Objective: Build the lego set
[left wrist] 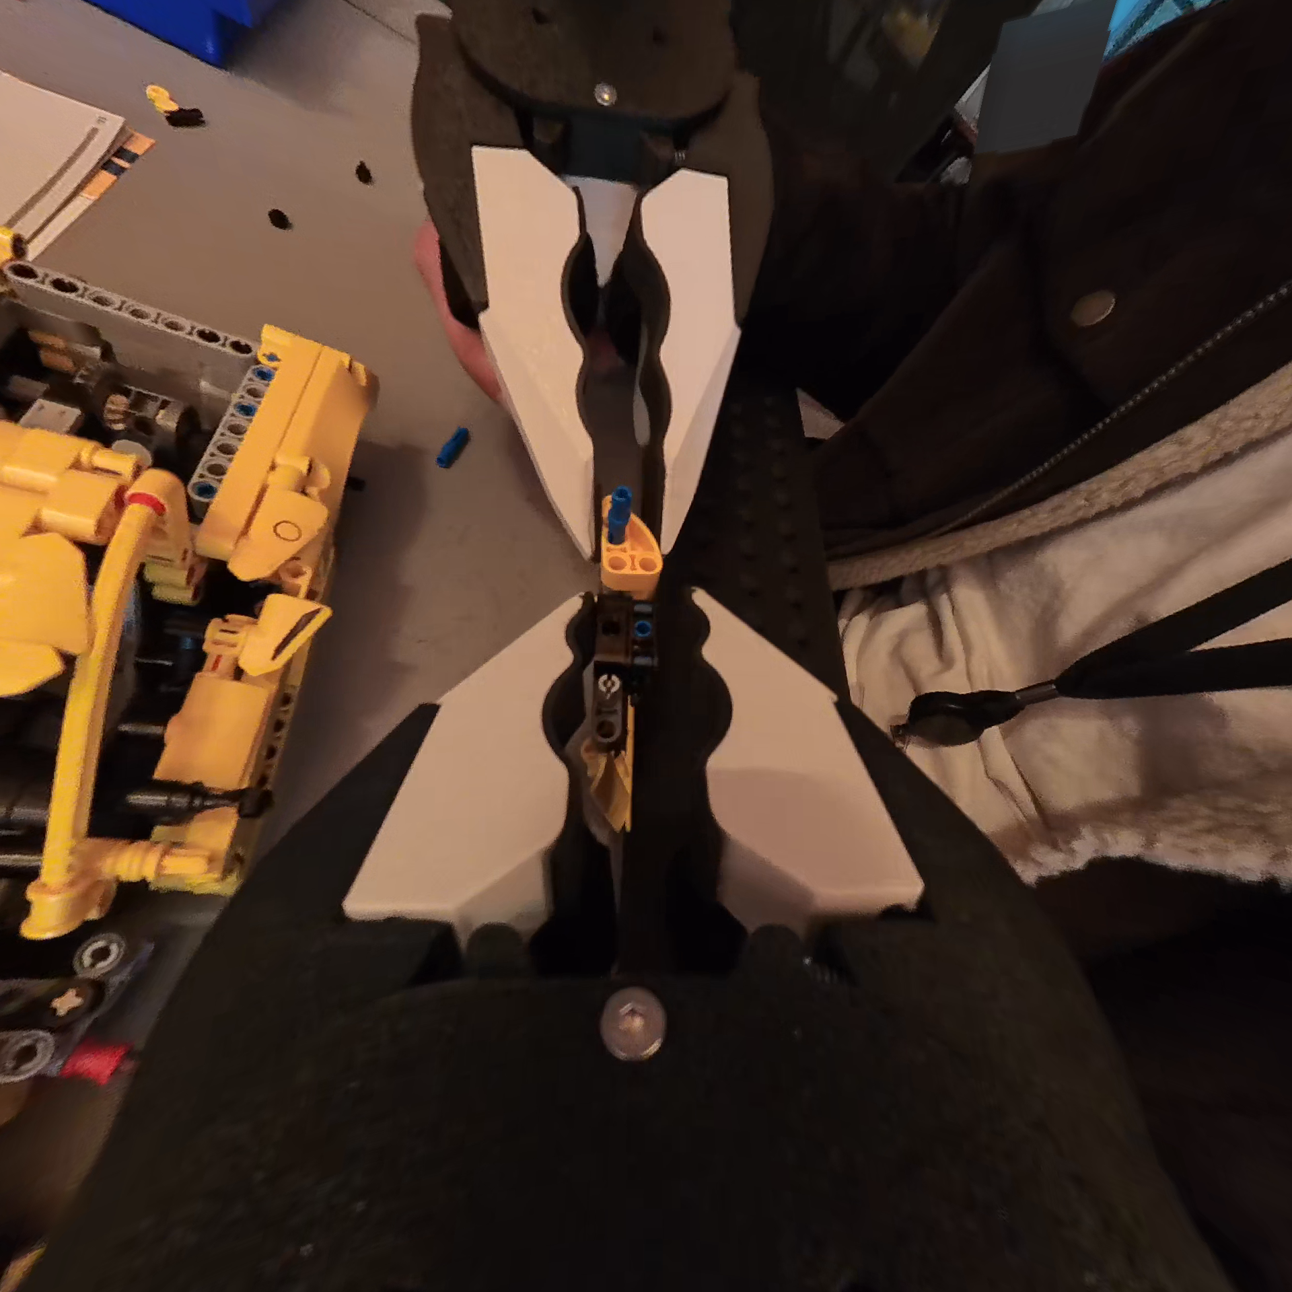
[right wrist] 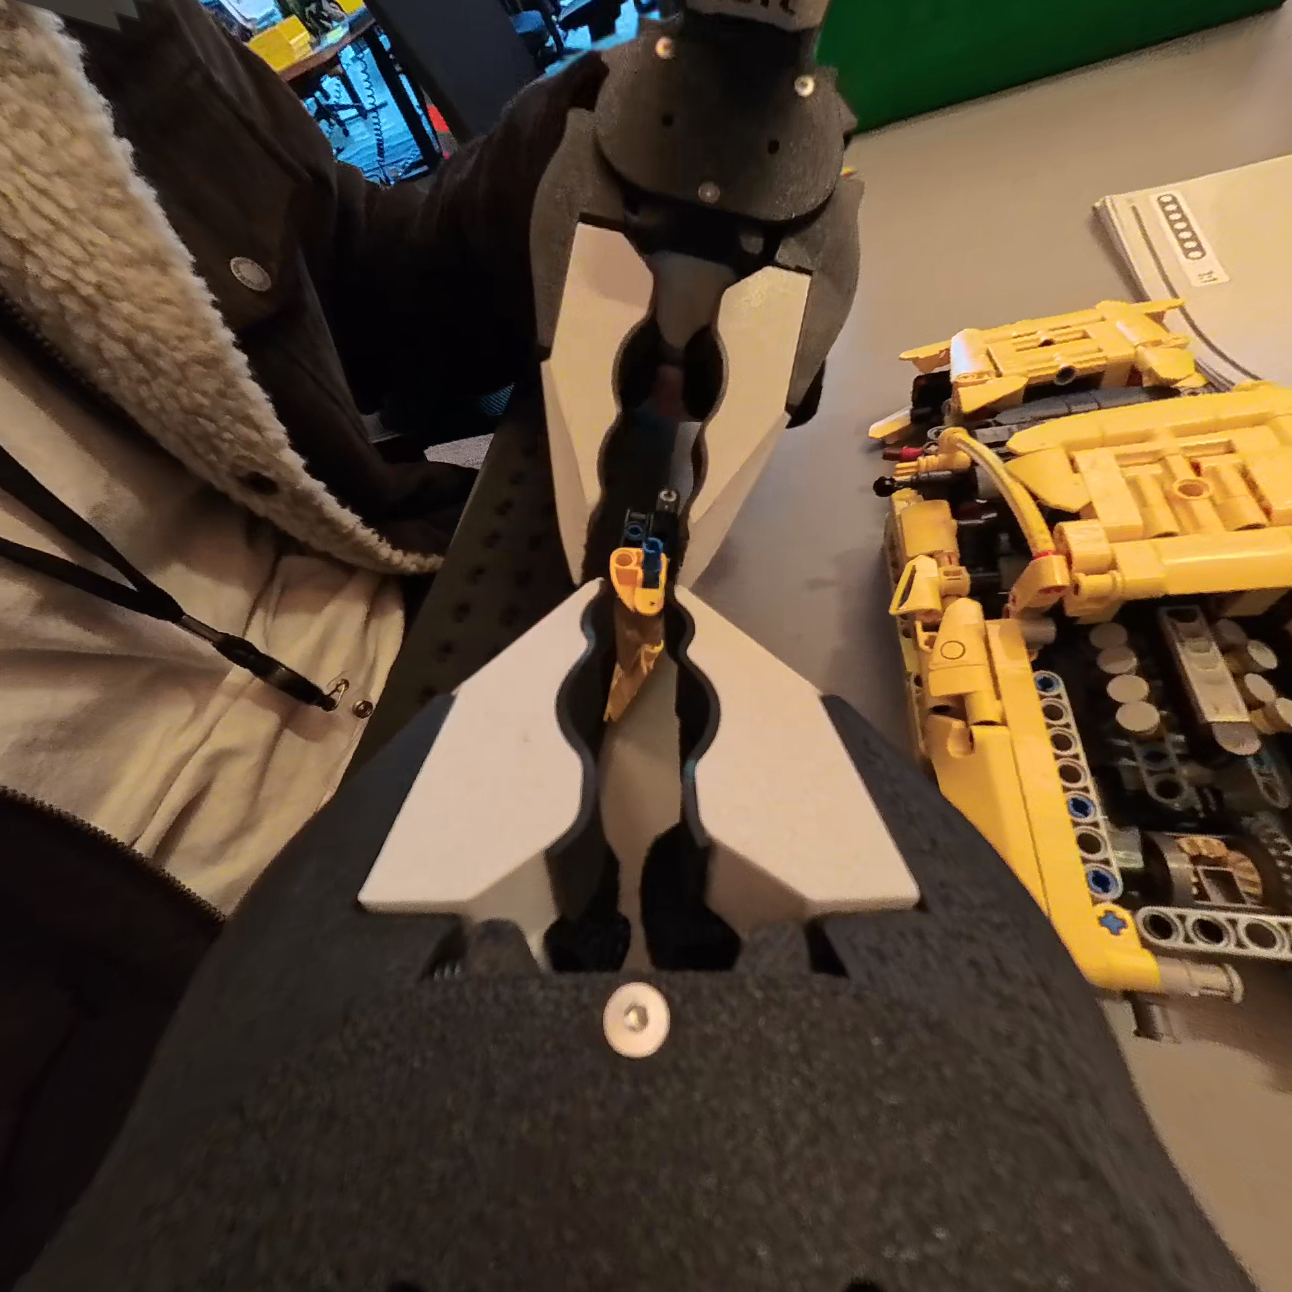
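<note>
Materials: plastic, fleece, paper round the yellow lego model (right wrist: 1090,559)

Model glossy smooth plastic; beside it matt grey tabletop (right wrist: 944,231) and paper booklet (right wrist: 1223,238). Left gripper (left wrist: 626,594) and right gripper (right wrist: 633,587): grainy black bodies, smooth matt white fingers (left wrist: 447,804), shiny metal screw (right wrist: 635,1017). Woolly fleece collar (right wrist: 140,314).

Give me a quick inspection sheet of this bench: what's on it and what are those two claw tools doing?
Surface: grey table, with small holes.
Job's things: big yellow model on the table; booklet behind it.
Clutter: loose blue pin; small yellow-black piece.
Grippers: left gripper shut on black part; right gripper shut on yellow part bearing a blue peg; tips meet, above the table edge.
Cables: black lanyard on the person's jacket.
Surroundings: green box, blue bin.
</note>
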